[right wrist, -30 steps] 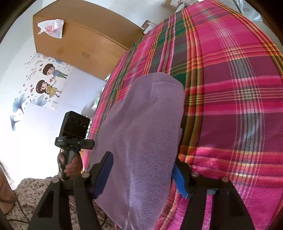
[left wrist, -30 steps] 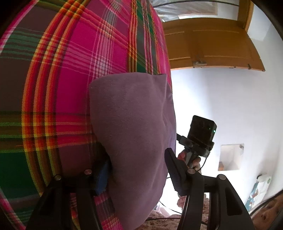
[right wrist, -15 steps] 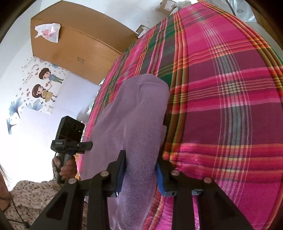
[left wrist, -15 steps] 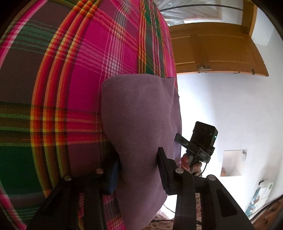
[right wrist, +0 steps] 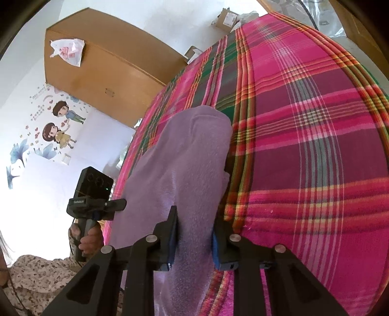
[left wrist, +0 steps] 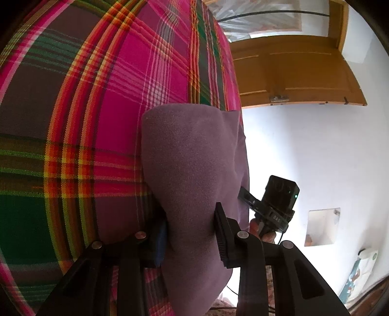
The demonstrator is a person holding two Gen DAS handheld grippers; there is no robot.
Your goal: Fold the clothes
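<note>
A purple fleece garment [left wrist: 192,175] lies along the near edge of a bed covered in a pink plaid blanket [left wrist: 97,109]. My left gripper [left wrist: 190,233] is shut on its near edge, with cloth bunched between the two fingers. In the right wrist view the same purple garment [right wrist: 184,170] runs away from me, and my right gripper [right wrist: 194,238] is shut on its edge too. Each view shows the other hand-held gripper beside the bed: the right one [left wrist: 277,206] and the left one [right wrist: 94,194], each held by a hand.
The plaid blanket [right wrist: 304,145] fills most of both views. A wooden door [left wrist: 291,73] and a white wall stand beyond the bed's edge. A wooden wardrobe [right wrist: 104,68], wall stickers and cardboard boxes [right wrist: 226,18] are at the far side.
Both grippers went from open around the garment's edge to shut on it. They also moved forward slightly along the cloth.
</note>
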